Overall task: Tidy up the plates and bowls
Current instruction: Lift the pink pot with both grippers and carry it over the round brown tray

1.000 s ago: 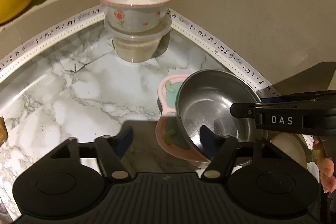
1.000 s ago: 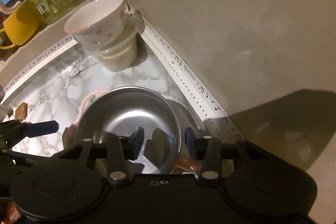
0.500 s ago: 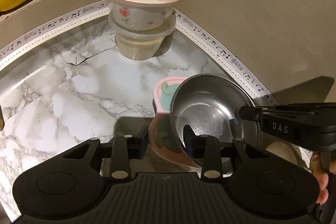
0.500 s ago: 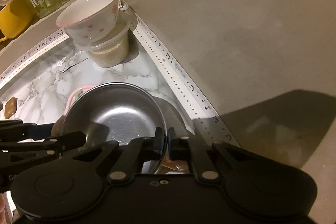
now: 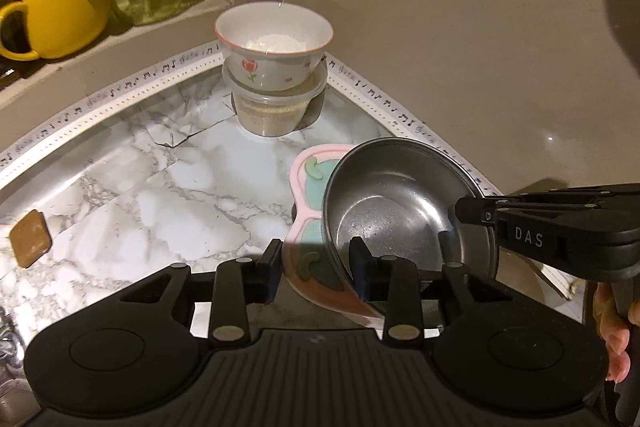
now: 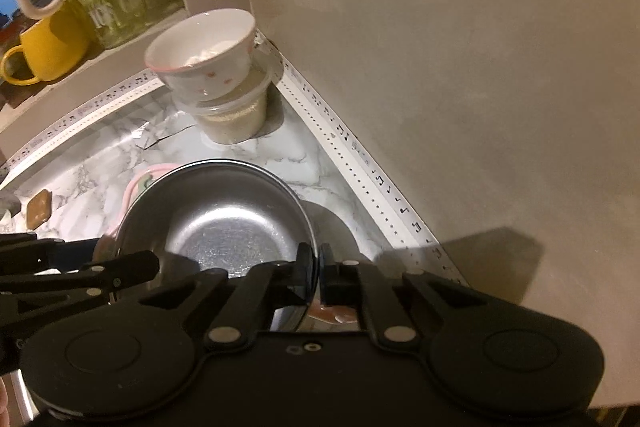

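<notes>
Left tongs [image 5: 314, 277] pinching pink plate [image 5: 310, 187] and metal bowl [image 5: 400, 207] together; right tongs [image 6: 314, 267] clamped on bowl's rim; lifting both; next, steady carry to floral bowl [image 5: 274, 45] ahead.

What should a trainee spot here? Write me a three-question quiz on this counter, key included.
1. True or false: the flowered bowl sits on top of the clear container.
2. What is the right gripper clamped on? A) the steel bowl rim B) the yellow mug C) the green jar
3. Fill in: the steel bowl lies tilted on a ____ plate.

Key: 1 true; 2 A; 3 pink.
</notes>
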`<control>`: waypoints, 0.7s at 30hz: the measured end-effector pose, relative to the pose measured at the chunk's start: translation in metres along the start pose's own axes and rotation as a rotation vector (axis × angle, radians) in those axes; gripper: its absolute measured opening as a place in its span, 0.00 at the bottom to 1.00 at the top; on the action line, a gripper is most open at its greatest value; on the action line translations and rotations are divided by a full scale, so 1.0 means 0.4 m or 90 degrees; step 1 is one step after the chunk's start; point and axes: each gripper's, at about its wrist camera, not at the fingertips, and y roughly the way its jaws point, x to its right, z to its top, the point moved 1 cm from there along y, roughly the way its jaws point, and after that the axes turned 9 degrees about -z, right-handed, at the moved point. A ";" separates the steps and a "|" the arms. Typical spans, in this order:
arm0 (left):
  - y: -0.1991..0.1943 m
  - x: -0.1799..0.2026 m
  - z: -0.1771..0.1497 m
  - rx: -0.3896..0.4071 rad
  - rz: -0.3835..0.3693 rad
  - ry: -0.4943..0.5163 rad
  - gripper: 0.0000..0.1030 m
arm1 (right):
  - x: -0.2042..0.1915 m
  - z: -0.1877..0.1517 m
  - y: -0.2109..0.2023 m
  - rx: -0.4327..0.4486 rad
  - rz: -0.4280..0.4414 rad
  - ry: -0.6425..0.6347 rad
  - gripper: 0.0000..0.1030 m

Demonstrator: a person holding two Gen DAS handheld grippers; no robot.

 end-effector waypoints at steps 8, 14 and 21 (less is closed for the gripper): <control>-0.100 0.046 -0.044 0.010 -0.005 0.005 0.33 | -0.011 -0.036 -0.111 0.025 0.003 -0.027 0.05; -0.164 0.099 -0.083 0.007 -0.014 0.023 0.33 | 0.000 -0.088 -0.195 0.032 -0.003 -0.027 0.05; -0.220 0.182 -0.117 0.002 -0.035 0.057 0.33 | 0.034 -0.152 -0.289 0.047 -0.023 -0.014 0.05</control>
